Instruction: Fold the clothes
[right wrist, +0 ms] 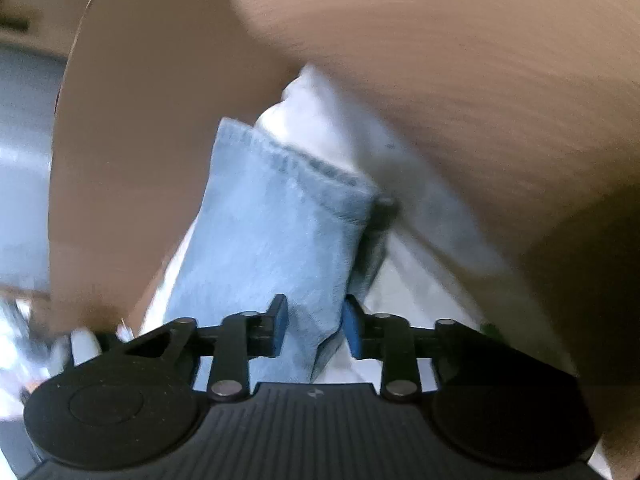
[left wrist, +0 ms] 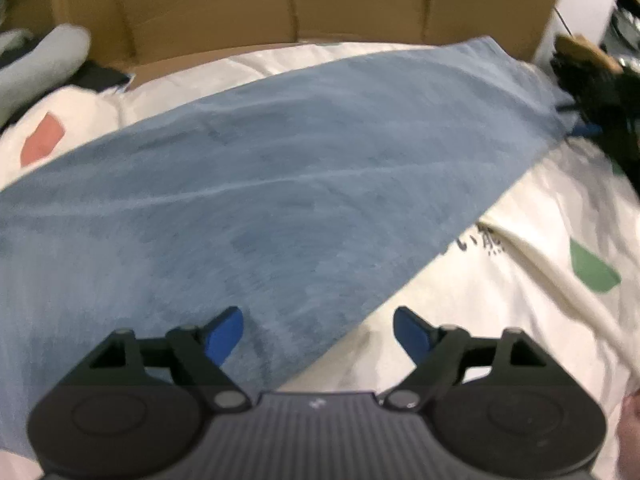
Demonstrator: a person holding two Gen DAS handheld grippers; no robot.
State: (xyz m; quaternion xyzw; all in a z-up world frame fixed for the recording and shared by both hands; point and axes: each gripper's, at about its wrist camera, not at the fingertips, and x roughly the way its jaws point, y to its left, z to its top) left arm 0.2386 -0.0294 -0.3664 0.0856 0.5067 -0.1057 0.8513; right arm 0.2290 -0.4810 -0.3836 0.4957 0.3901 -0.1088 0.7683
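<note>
**Folding surface, two grippers over one blue garment**

Left gripper (left wrist: 318,332), black frame with blue pads: jaws stood wide apart, nothing between the pads, poised above the near edge of the garment where it met the bedding

Faded blue denim-like garment (left wrist: 280,168): lay spread flat in a long band running diagonally from the near left to the far right, a pale crease line along its length; picture blurred, so finer detail could not be made out

Cream-white printed bedding (left wrist: 500,320): lay under the garment, with a green patch at the near right, a red patch at the far left, and some dark lettering beside the garment's edge

Brown corrugated cardboard wall (left wrist: 320,4): stood upright along the far side of the bedding

Right gripper (right wrist: 314,330), same make: jaws stood partly apart with a hemmed end of the blue garment lying between the pads; whether either pad pressed on the cloth could not be told. Beyond it, white bedding, then cardboard close around the view
</note>
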